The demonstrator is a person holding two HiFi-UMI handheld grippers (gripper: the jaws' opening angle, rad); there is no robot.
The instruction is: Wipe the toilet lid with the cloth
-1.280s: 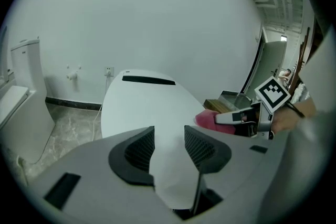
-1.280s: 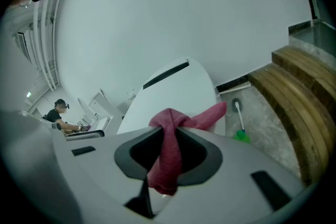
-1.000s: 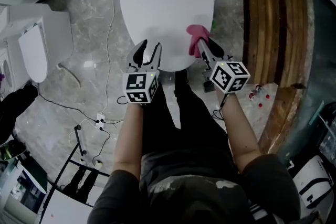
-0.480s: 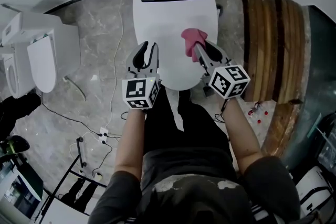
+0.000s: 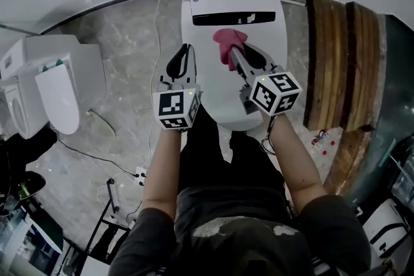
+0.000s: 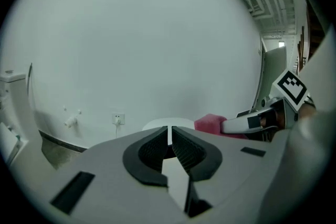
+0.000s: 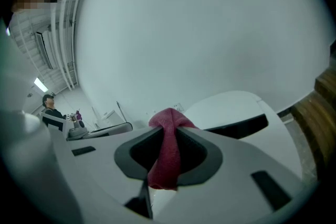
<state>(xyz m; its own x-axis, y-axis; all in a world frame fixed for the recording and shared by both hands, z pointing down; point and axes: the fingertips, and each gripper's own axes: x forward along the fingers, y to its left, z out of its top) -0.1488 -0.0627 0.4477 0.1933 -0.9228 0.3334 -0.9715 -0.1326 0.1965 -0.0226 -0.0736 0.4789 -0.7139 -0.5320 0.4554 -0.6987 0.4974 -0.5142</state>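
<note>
Hanging from the right gripper (image 7: 167,131), a crumpled pink-red fabric cloth (image 7: 166,157) is pinched between the 2 dark pads, which press on it from both sides. One bunched end bulges out past the fingertips and a narrower tail droops back behind them. Its surface looks soft and matte, with folds running along its length.

From the head view, the cloth (image 5: 228,42) sits over the far half of the white oval plastic toilet lid (image 5: 213,90), just below the long black slot (image 5: 234,18) near the lid's back edge. Whether the fabric touches the lid cannot be told. The right gripper (image 5: 234,53) reaches in from the lid's near right, with its cube of black-and-white square markers (image 5: 275,92) toward the person.

The left gripper (image 5: 185,50) is held over the lid's left edge, beside the right one and apart from the cloth. Its jaws have just been closing and now stand almost together, with only a thin slit and nothing between them, as the left gripper view shows (image 6: 169,132). That view also catches the cloth (image 6: 210,123) off to its right.

Grey marbled floor tiles (image 5: 123,42) surround the toilet. A second white toilet (image 5: 55,84) stands well apart at the left, and brown wooden slats (image 5: 330,55) run along the right.
</note>
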